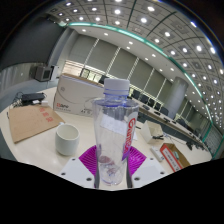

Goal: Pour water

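A clear plastic water bottle [113,130] with a white cap and a red stripe on its label stands upright between my fingers. My gripper [112,162] is shut on its lower body, with a magenta pad [90,160] against each side. The bottle's base shows low between the pads. A small white cup [66,139] stands on the white table [30,150], to the left of the bottle and slightly beyond the fingers.
A brown cardboard box [35,122] lies at the far left behind the cup. A white printed box [80,95] stands behind the bottle. Small boxes and clutter [175,152] sit on the table to the right.
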The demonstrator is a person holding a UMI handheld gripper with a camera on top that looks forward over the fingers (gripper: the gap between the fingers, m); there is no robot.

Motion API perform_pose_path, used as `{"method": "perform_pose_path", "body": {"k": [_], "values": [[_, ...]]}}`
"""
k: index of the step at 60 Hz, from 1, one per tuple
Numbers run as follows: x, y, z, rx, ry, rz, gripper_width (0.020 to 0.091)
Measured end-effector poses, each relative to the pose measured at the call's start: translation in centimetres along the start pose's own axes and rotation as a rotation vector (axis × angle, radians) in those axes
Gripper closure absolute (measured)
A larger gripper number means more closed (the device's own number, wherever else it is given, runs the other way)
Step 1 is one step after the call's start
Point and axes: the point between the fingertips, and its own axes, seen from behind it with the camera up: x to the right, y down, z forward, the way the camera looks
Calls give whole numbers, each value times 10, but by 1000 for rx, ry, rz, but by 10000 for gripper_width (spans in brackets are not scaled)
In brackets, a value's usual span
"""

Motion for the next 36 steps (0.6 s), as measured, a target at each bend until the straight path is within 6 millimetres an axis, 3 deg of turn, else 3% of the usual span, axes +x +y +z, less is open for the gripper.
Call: {"method": "perform_pose_path", "body": {"k": [12,21,36], "values": [[46,-43,34,27,171,-416,738],[39,-62,62,65,237,-779,738],[27,-51,99,62,330,-1273,738]]}}
